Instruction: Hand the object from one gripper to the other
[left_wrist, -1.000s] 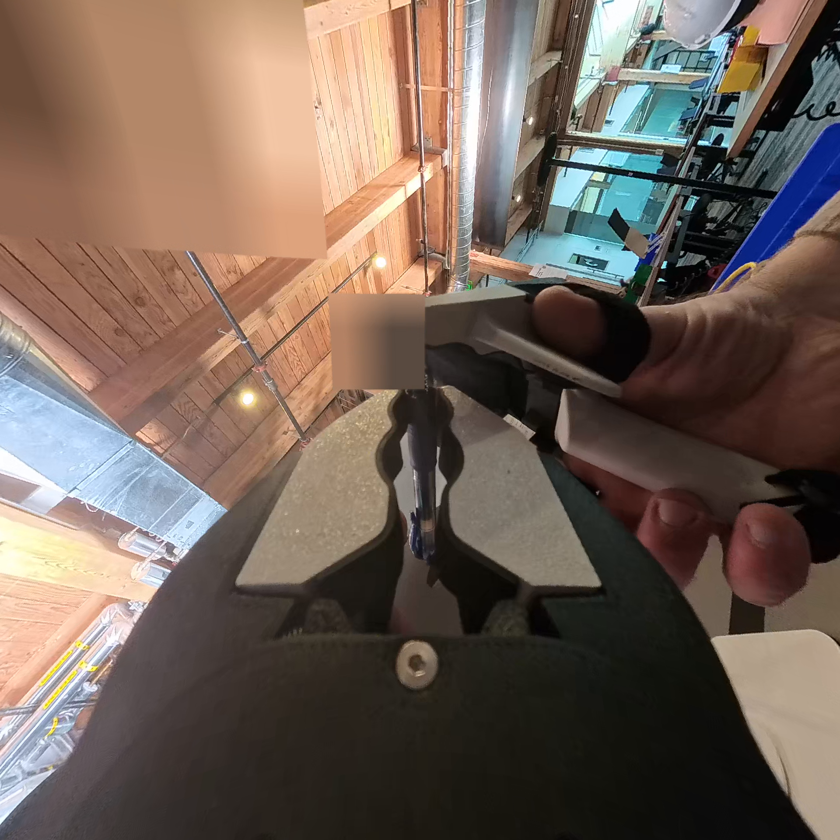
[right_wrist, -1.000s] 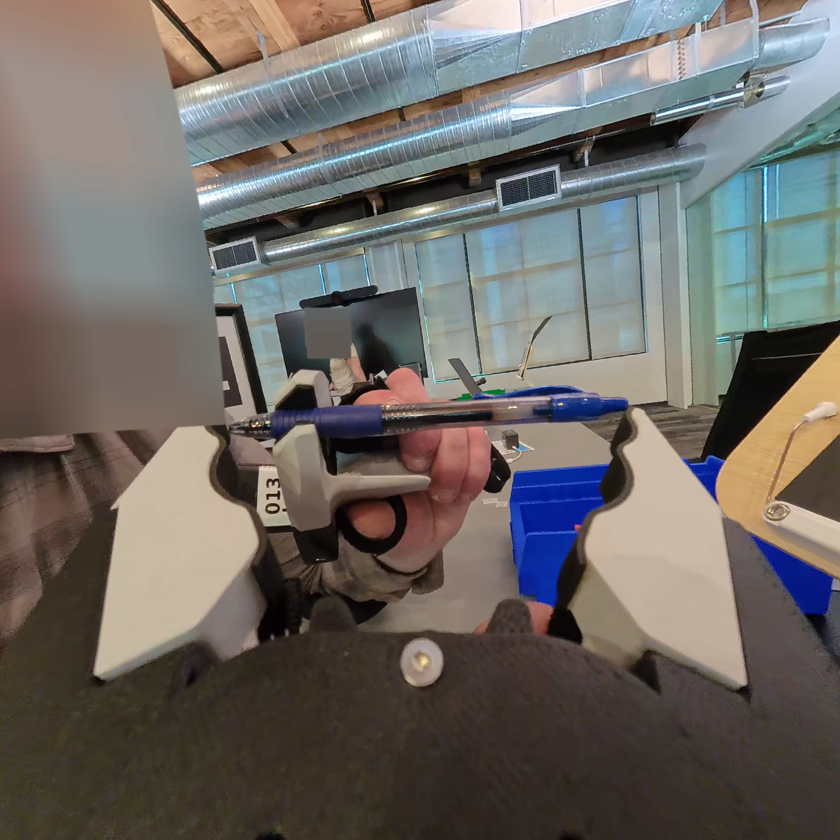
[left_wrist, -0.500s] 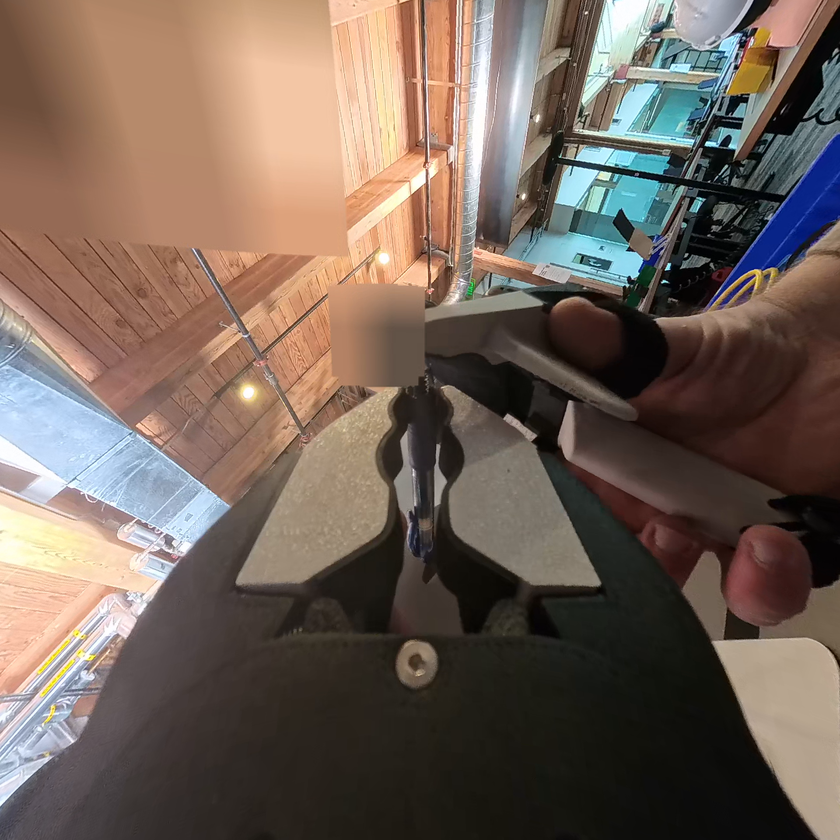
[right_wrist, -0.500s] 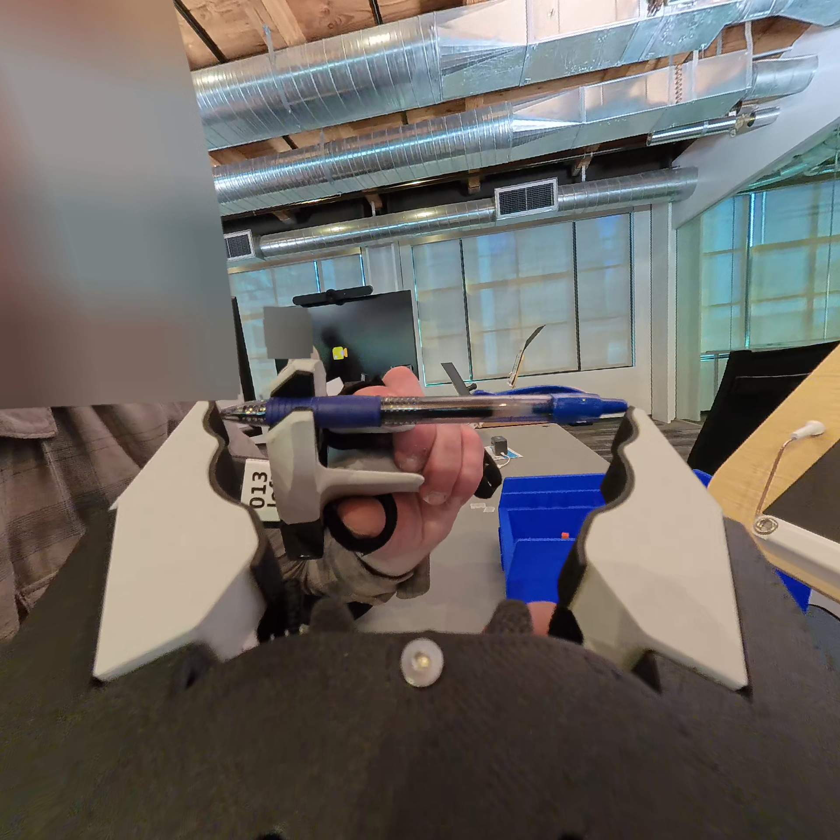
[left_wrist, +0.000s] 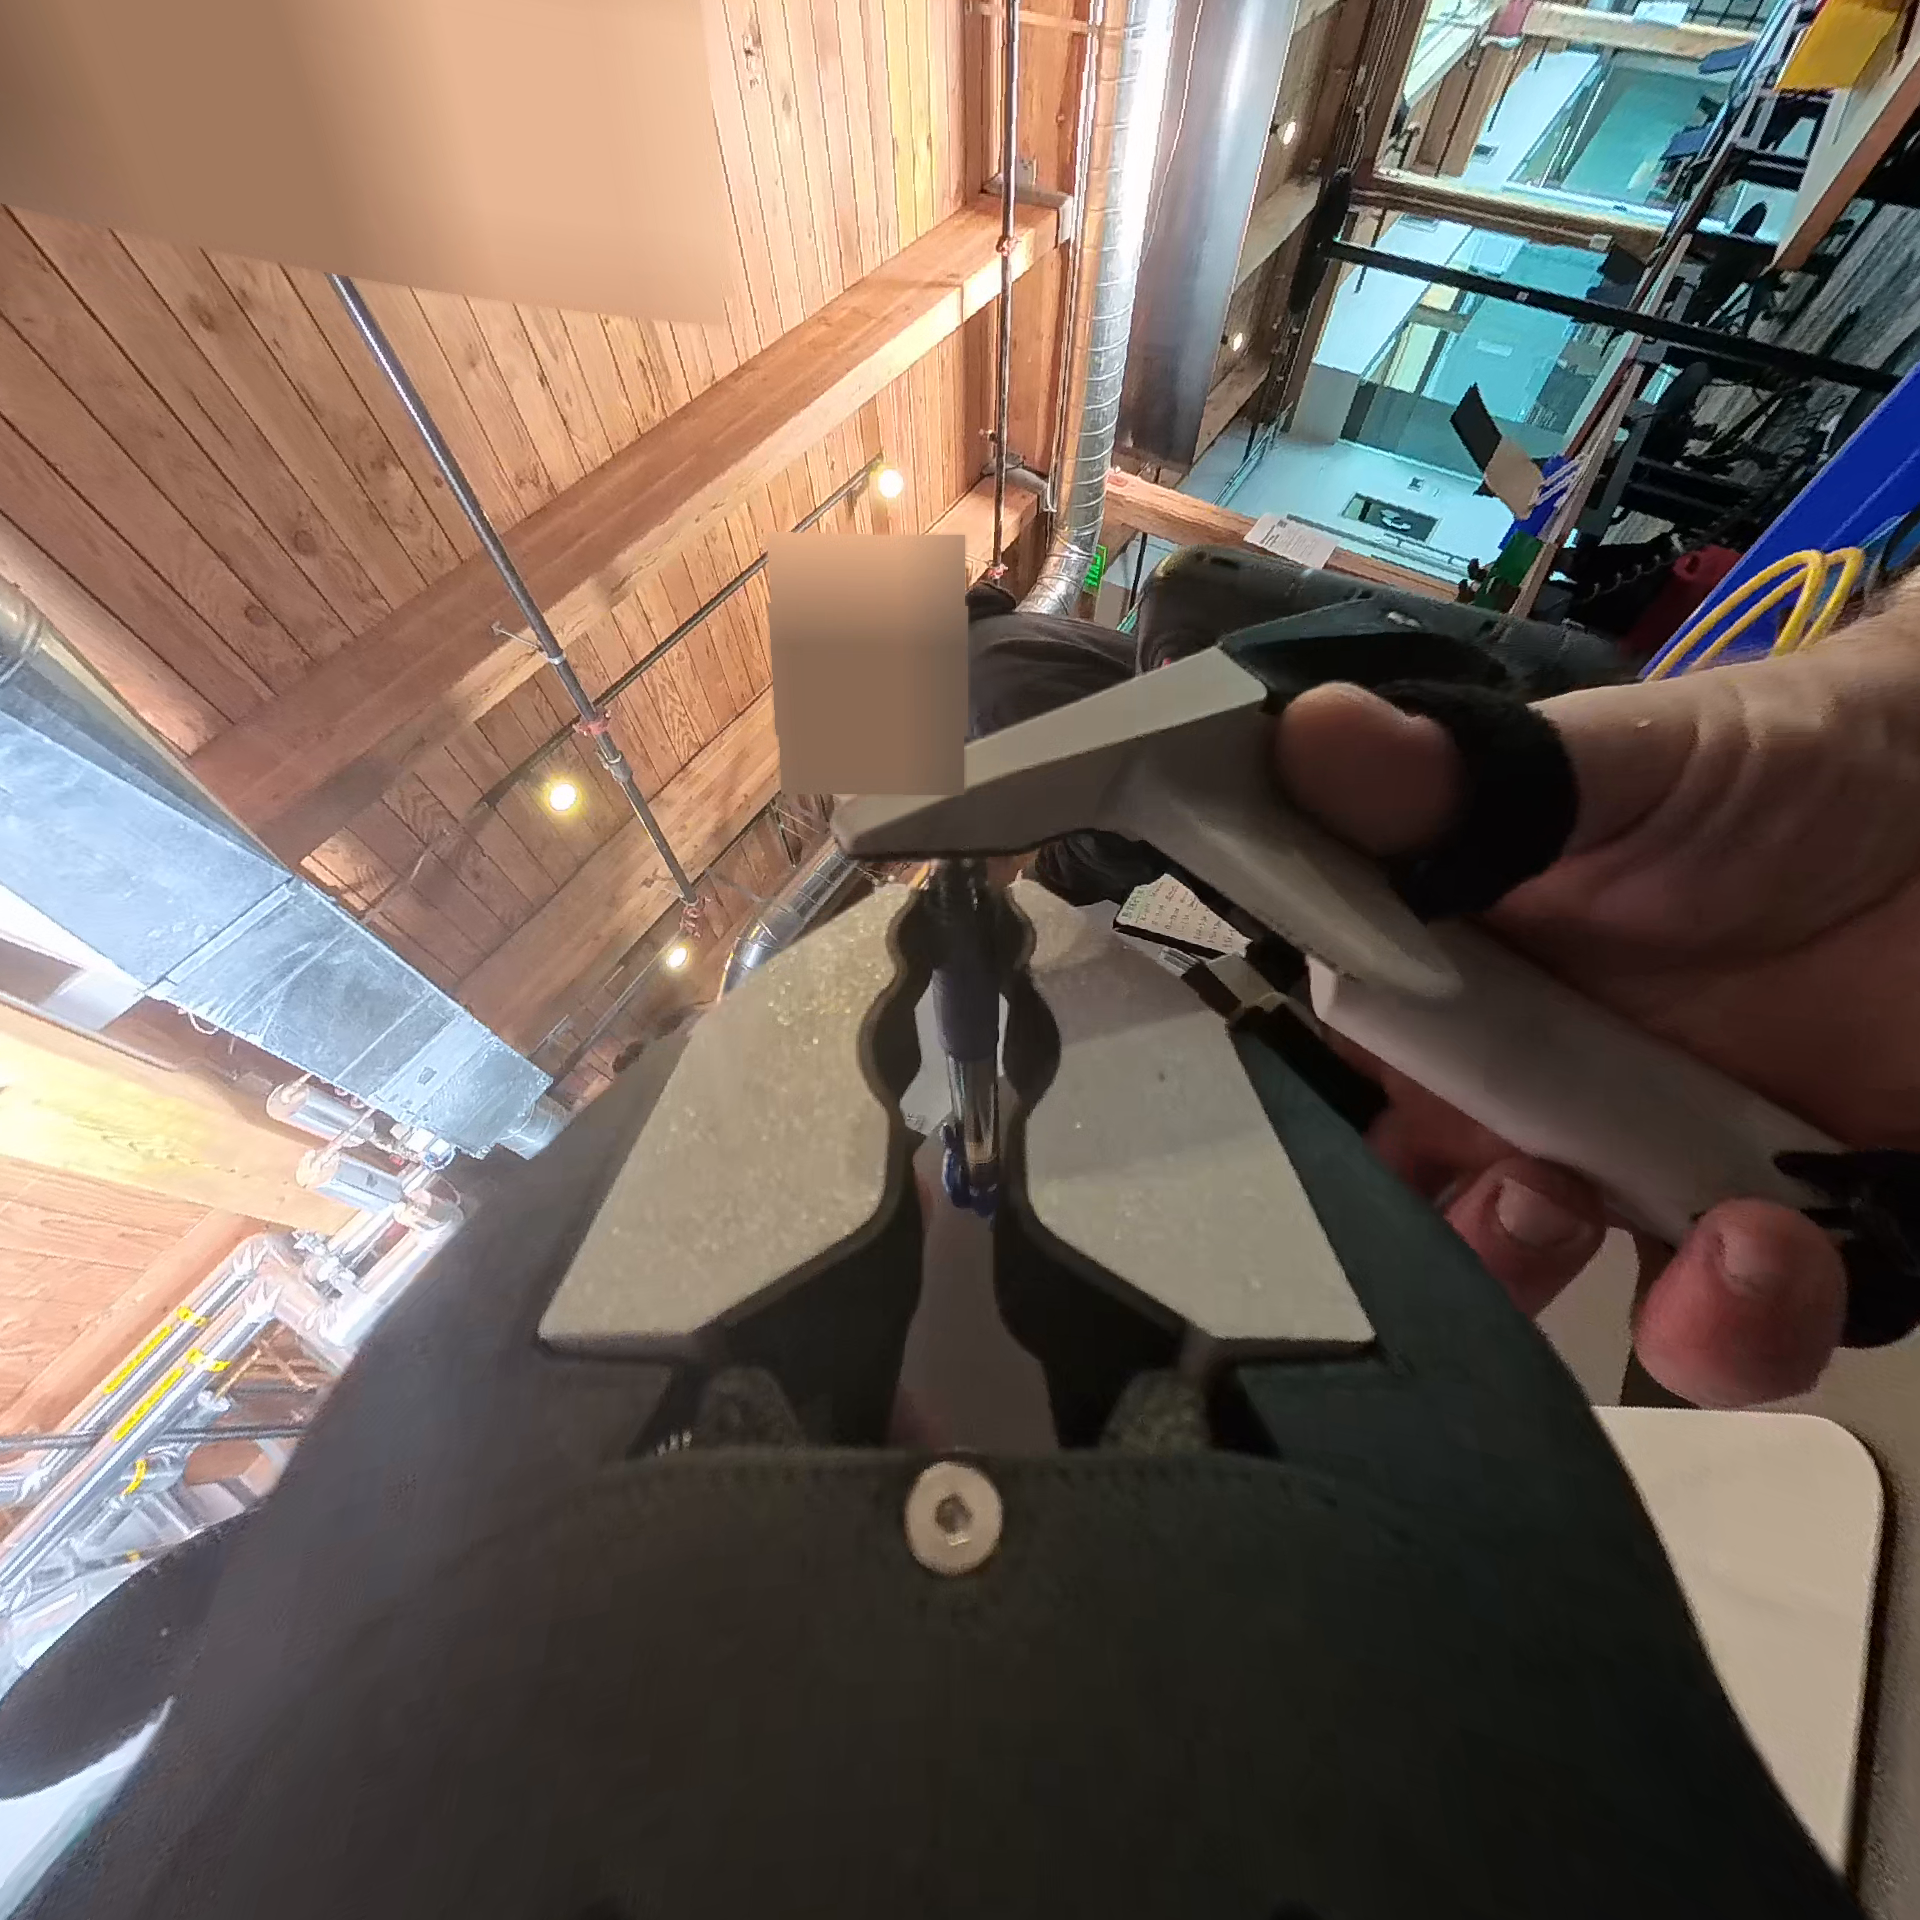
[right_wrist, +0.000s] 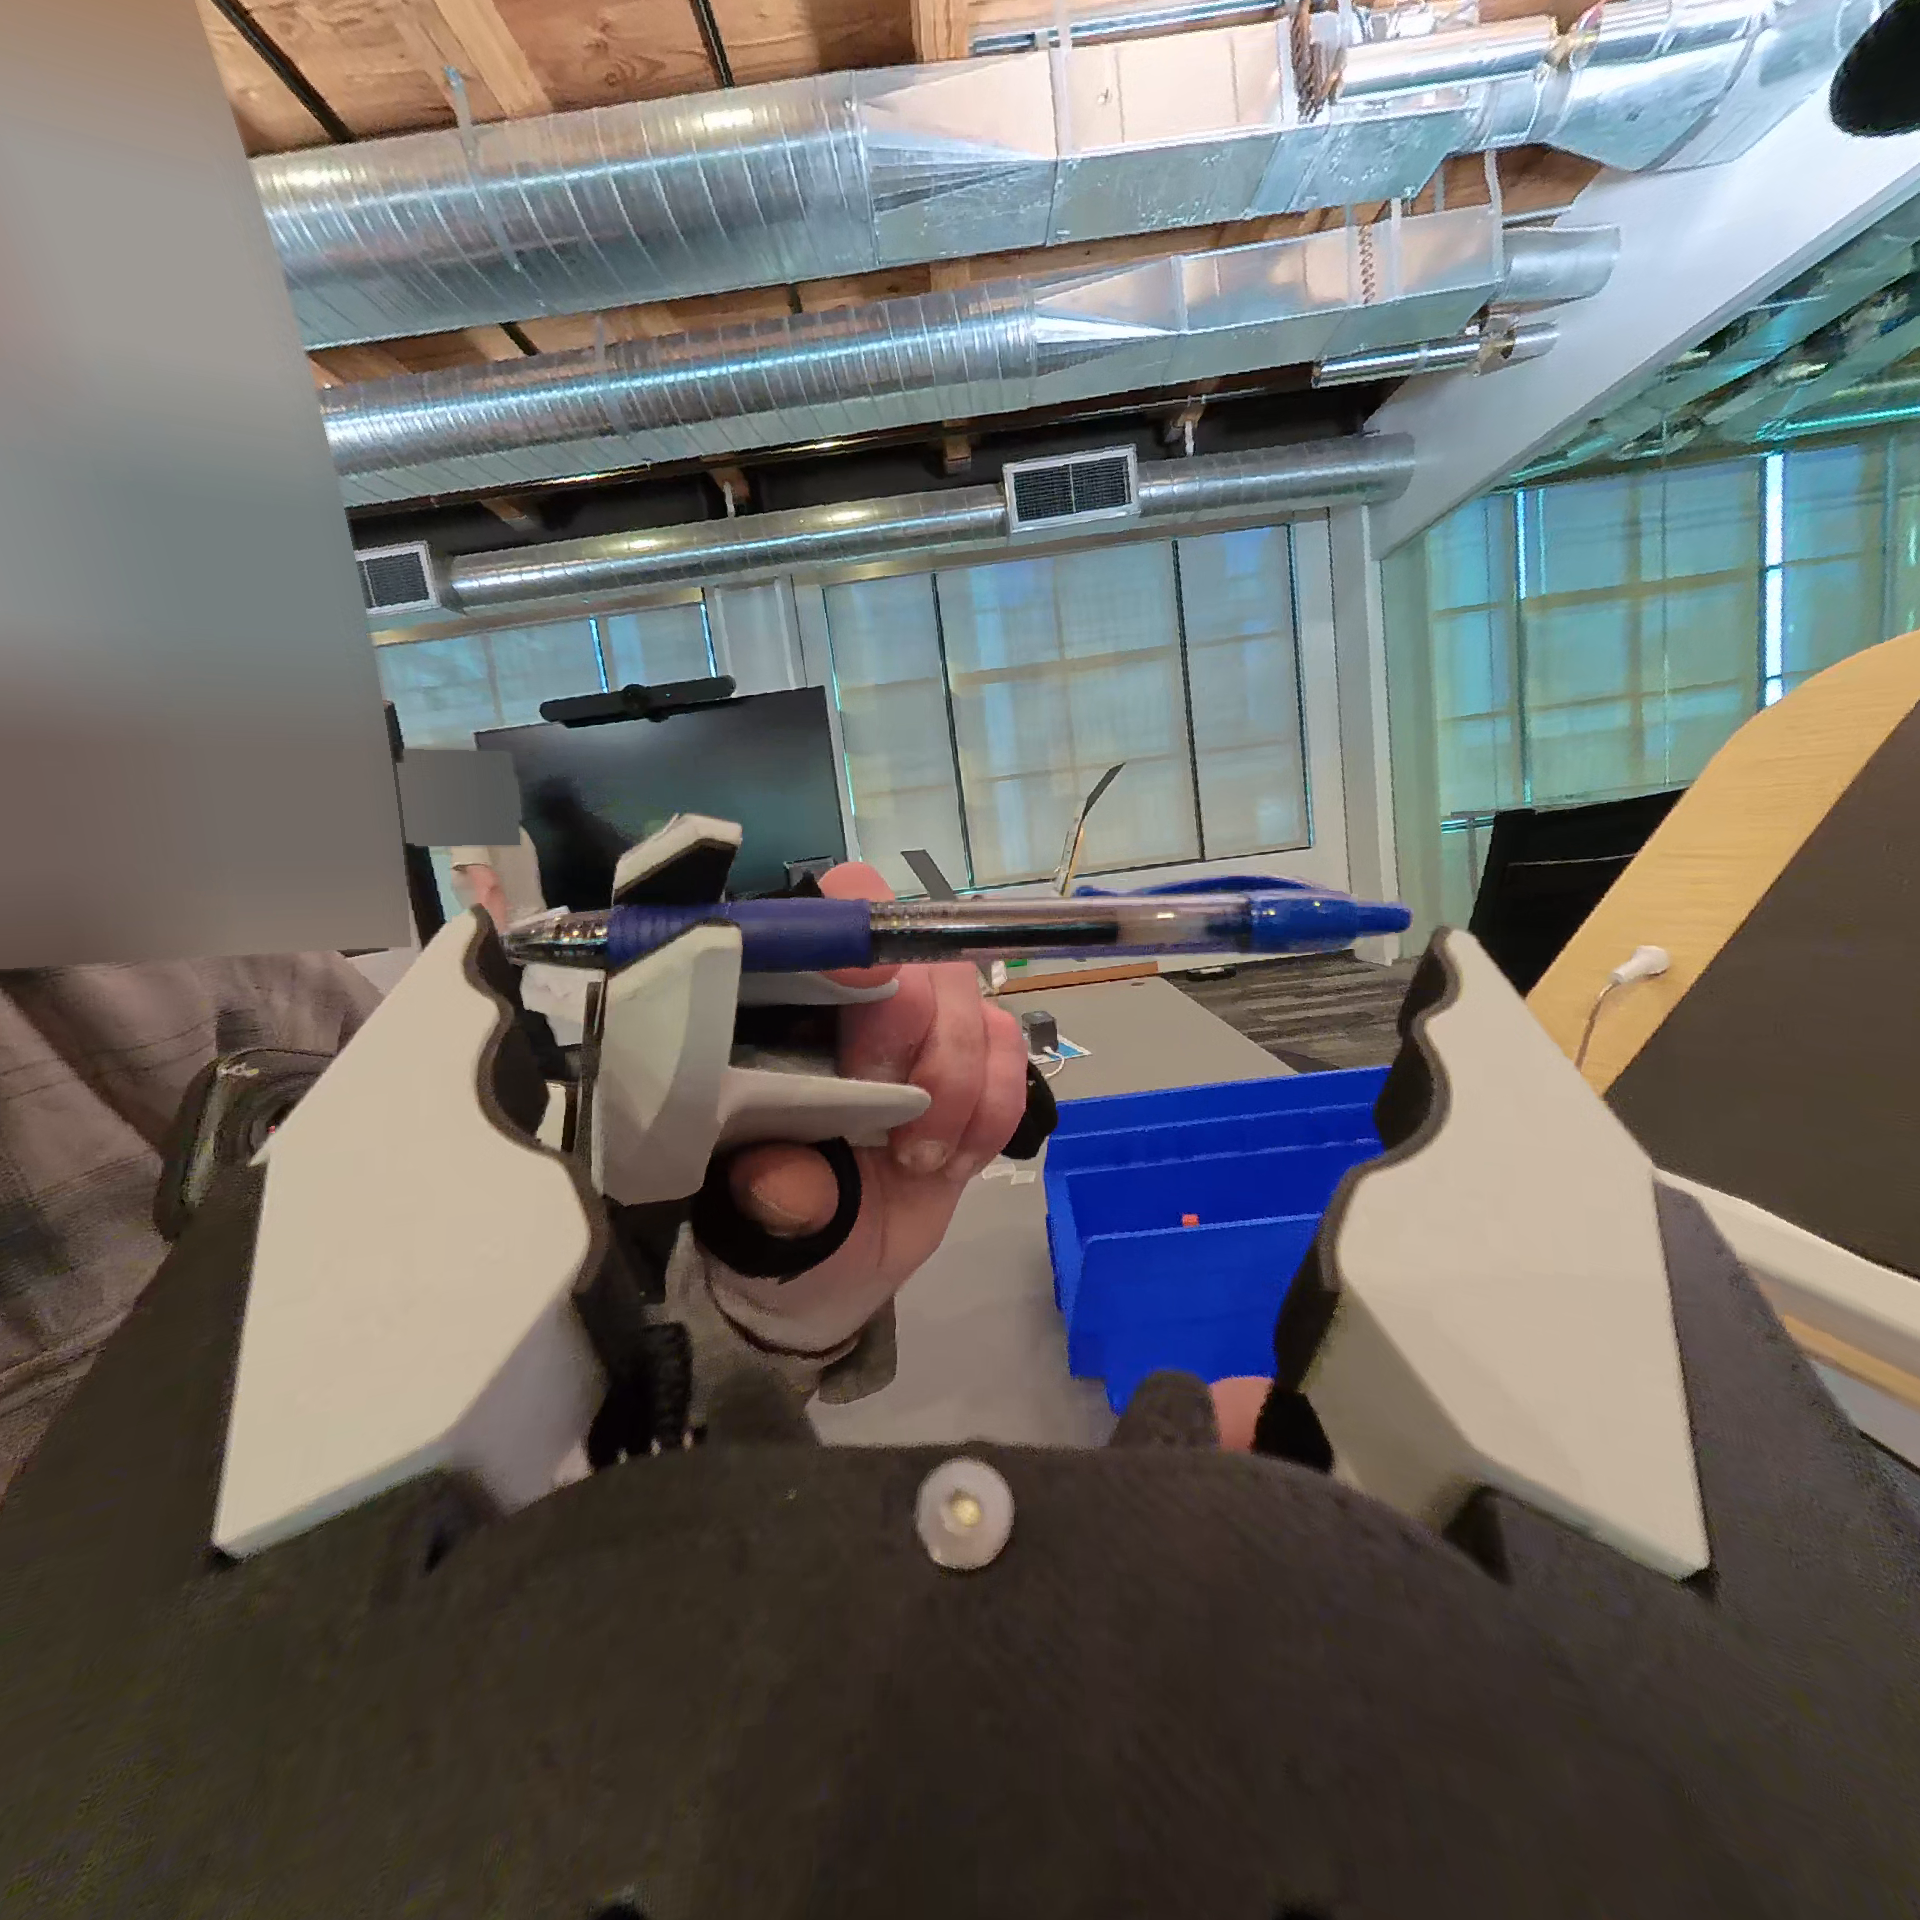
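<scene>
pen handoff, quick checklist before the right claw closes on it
1. Left claw shut on the pen: ok, gripped at the blue sleeve near the tip.
2. Right claw open: ok, fingers wide apart.
3. Pen lies level between the right fingers: ok, it spans the gap crosswise.
4. Pen deep enough between the right fingertips: cannot tell; it sits at their top edge.
5. Free barrel for the right claw to pinch: ok, the clear part and cap end stick out bare.
6. Blue bin below stays out of the way: ok.
</scene>
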